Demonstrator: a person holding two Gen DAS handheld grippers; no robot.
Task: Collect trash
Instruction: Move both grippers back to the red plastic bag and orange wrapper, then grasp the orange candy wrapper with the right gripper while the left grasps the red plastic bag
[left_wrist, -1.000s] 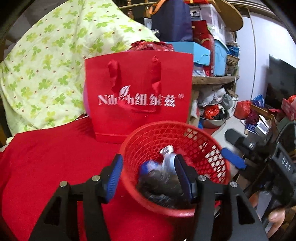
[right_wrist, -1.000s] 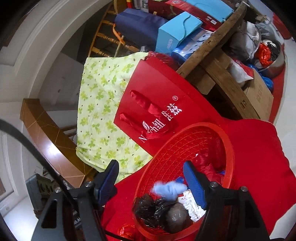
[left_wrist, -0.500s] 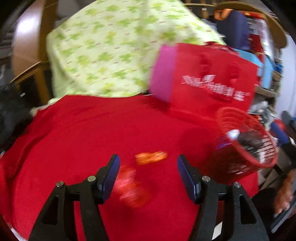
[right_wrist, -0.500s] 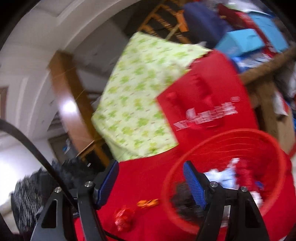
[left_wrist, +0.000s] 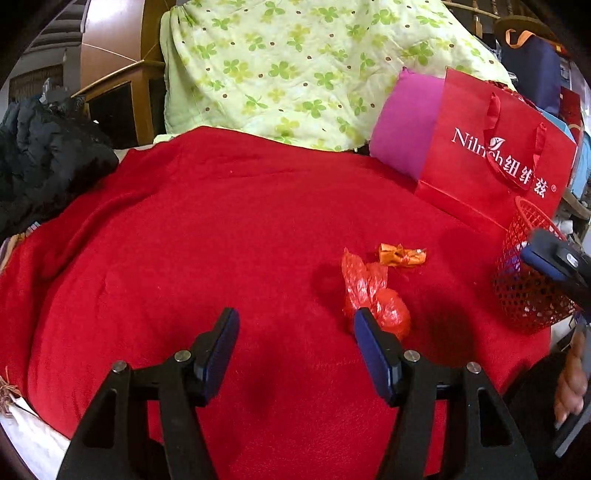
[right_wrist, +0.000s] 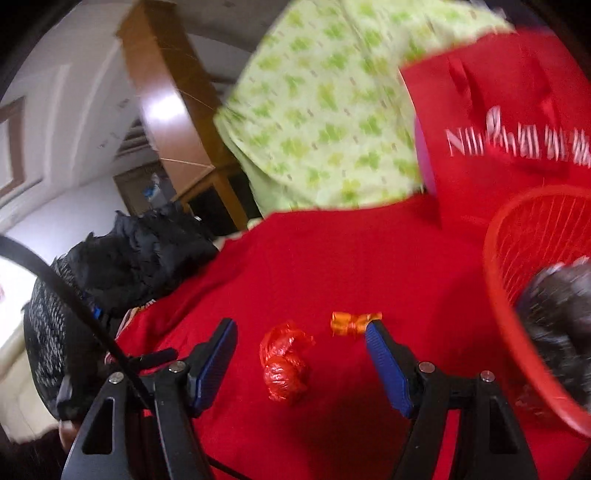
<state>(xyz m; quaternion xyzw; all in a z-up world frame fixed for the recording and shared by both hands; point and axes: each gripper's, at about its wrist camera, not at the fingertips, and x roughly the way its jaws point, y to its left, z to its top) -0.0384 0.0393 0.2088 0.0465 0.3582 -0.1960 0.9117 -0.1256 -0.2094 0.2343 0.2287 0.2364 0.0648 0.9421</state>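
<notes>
A knotted red plastic bag (left_wrist: 373, 299) and an orange candy wrapper (left_wrist: 400, 254) lie on the red cloth (left_wrist: 221, 240). My left gripper (left_wrist: 295, 350) is open and empty, just left of the bag. My right gripper (right_wrist: 301, 360) is open and empty above the red bag (right_wrist: 284, 365), with the wrapper (right_wrist: 352, 322) by its right finger. The red mesh basket (left_wrist: 524, 280) stands at the right edge and holds dark trash (right_wrist: 554, 306) inside its rim (right_wrist: 495, 266). The right gripper's blue finger (left_wrist: 543, 258) shows in front of the basket.
A red paper gift bag (left_wrist: 495, 155) and a pink cushion (left_wrist: 402, 125) stand behind the basket. A green clover quilt (left_wrist: 295, 66) lies at the back. A black garment (left_wrist: 44, 155) is at the left, with wooden furniture (left_wrist: 118, 85) behind it.
Both grippers swung left away from the basket and came over the cloth. The red bag and the orange wrapper came into view. The right view is still blurred by motion.
</notes>
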